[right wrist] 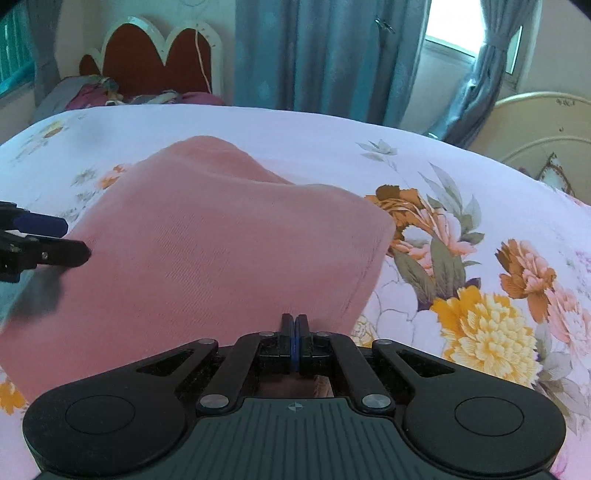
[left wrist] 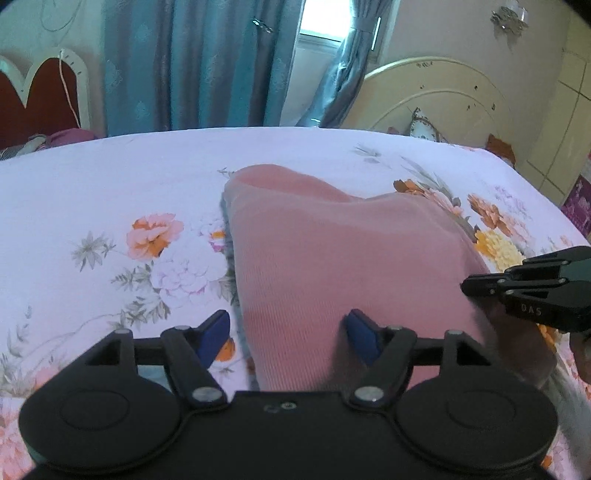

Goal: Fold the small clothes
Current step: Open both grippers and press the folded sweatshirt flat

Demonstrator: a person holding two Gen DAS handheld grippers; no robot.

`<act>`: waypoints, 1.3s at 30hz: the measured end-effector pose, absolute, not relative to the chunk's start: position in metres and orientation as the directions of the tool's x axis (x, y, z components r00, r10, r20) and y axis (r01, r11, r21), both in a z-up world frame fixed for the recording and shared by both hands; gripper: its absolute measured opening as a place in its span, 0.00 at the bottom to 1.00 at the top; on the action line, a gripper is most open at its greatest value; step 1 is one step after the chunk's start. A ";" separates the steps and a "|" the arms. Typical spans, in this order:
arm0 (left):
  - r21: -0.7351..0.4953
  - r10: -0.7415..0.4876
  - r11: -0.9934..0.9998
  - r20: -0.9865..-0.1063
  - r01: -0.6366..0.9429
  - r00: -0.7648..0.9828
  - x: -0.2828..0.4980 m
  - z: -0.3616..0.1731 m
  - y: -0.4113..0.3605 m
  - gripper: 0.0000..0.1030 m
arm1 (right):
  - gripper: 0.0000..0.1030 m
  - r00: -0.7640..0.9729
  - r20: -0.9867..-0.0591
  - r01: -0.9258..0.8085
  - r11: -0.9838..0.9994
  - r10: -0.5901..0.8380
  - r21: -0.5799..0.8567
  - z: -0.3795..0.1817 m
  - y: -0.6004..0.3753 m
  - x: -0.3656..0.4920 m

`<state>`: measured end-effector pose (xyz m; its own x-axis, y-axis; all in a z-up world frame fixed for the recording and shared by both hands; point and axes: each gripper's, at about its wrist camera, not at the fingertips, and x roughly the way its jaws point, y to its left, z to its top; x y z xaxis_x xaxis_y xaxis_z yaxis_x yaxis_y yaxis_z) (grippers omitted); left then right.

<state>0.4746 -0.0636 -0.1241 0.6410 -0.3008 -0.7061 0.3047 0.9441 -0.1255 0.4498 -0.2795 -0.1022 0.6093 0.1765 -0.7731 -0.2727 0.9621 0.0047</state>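
A small pink garment [left wrist: 325,266] lies partly folded on a floral bedsheet [left wrist: 110,192]; it also shows in the right wrist view [right wrist: 207,236]. My left gripper [left wrist: 286,334] is open, its blue pads straddling the garment's near left edge, low over the cloth. My right gripper [right wrist: 294,323] is shut at the garment's near right edge; whether cloth is pinched between the pads is hidden. The right gripper appears in the left wrist view [left wrist: 476,286], and the left gripper appears at the left of the right wrist view [right wrist: 70,240].
The bedsheet [right wrist: 461,258] spreads wide on all sides. Blue curtains [left wrist: 192,62] and a window [right wrist: 454,33] stand behind the bed. A red headboard [right wrist: 155,55] is far left, a cream headboard [left wrist: 443,96] far right.
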 end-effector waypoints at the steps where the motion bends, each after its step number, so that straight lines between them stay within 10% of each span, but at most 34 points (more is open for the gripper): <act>1: -0.127 -0.305 0.942 -0.708 0.310 0.637 0.475 -0.125 -0.064 0.69 | 0.00 0.608 -0.775 -0.272 0.962 0.173 0.002 -0.103 -0.280 0.450; 18: -0.192 -0.372 0.919 -0.715 0.345 0.592 0.493 -0.136 -0.048 0.90 | 0.00 0.608 -0.789 -0.199 0.979 0.085 -0.048 -0.104 -0.264 0.453; 24: -0.269 -0.412 0.909 -0.686 0.317 0.600 0.494 -0.124 -0.031 0.85 | 0.00 0.660 -0.738 -0.031 0.987 0.139 0.158 -0.080 -0.321 0.451; 25: -0.293 -0.426 0.904 -0.679 0.312 0.597 0.496 -0.124 -0.028 0.85 | 0.11 0.652 -0.740 0.009 0.975 0.164 0.224 -0.081 -0.338 0.453; 26: -0.312 -0.435 0.900 -0.676 0.303 0.594 0.499 -0.124 -0.026 0.84 | 0.55 0.651 -0.736 0.052 0.957 0.184 0.285 -0.083 -0.354 0.455; 28: -0.359 -0.455 0.890 -0.672 0.280 0.584 0.505 -0.126 -0.021 0.84 | 0.76 0.659 -0.707 0.079 0.911 0.256 0.404 -0.088 -0.379 0.457; 32: -0.464 -0.502 0.858 -0.667 0.220 0.550 0.514 -0.135 -0.015 0.77 | 0.54 0.581 -0.675 0.058 0.803 0.455 0.593 -0.099 -0.402 0.469; 39: -0.530 -0.556 0.821 -0.662 0.211 0.502 0.522 -0.148 -0.016 0.71 | 0.54 0.383 -0.708 0.003 0.766 0.593 0.643 -0.120 -0.407 0.488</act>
